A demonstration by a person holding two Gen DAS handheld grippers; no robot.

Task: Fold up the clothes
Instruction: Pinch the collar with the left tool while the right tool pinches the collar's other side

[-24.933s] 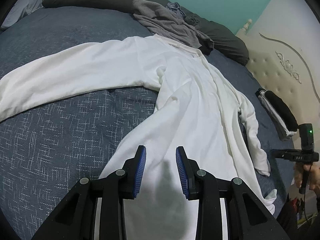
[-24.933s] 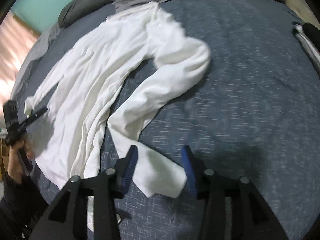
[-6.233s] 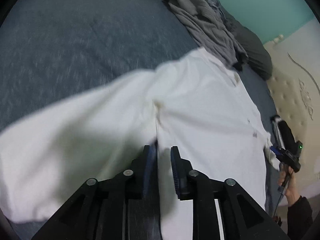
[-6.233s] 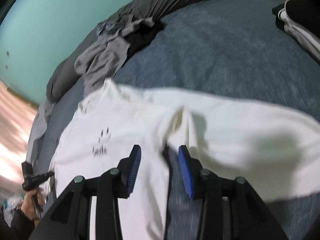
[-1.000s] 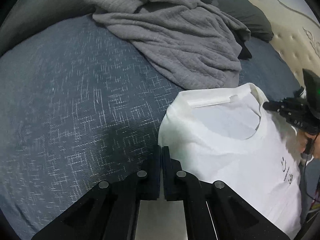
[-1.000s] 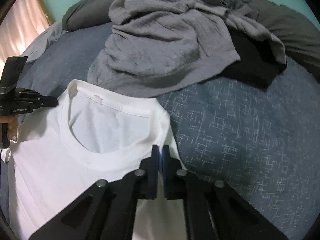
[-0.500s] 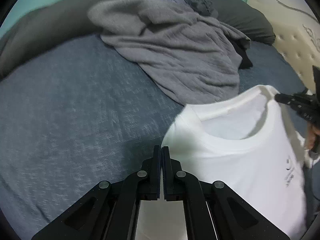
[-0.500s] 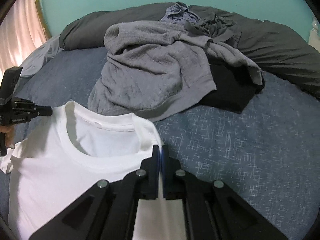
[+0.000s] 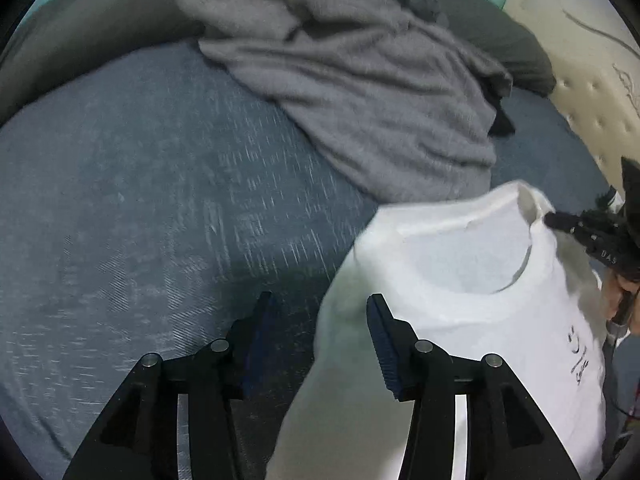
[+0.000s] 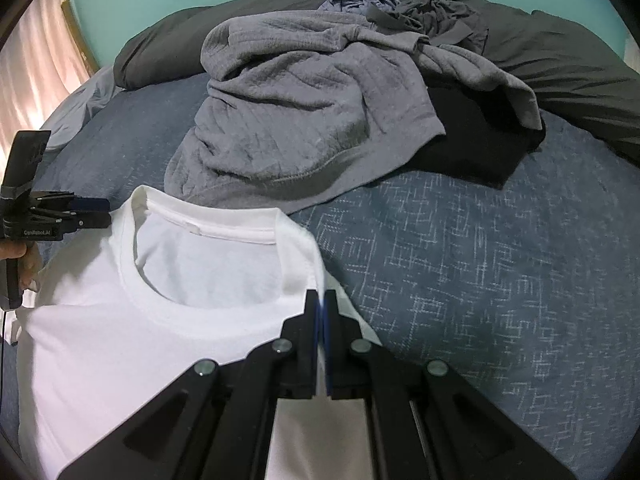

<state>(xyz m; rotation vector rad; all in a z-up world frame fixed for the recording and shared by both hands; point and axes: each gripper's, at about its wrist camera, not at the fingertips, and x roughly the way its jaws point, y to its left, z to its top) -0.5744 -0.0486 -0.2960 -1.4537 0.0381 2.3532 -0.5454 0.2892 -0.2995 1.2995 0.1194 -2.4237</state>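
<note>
My left tool point(image 9: 318, 344) has just been opening: its blue pads stand apart with the shoulder edge of the white T-shirt point(image 9: 472, 308) loose between them, pressed by neither. My right tool point(image 10: 321, 330) is clamped tight on the other shoulder, beside the collar point(image 10: 208, 232). The shirt lies collar-up on the blue bed cover point(image 10: 480, 272), its neck end just short of the heap of grey knitwear point(image 10: 304, 120) near the dark pillows point(image 10: 560, 64). I judge the fabric to be light, thin and limp: it sags the instant a pad lets go, so one pinch carries little shape and the free side will slump. It is not slippery or fragile, and the ribbed collar and shoulder seams are the firmest spots. I would take hold at a shoulder seam or hem corner, both layers together, and keep it clear of the grey pile
</note>
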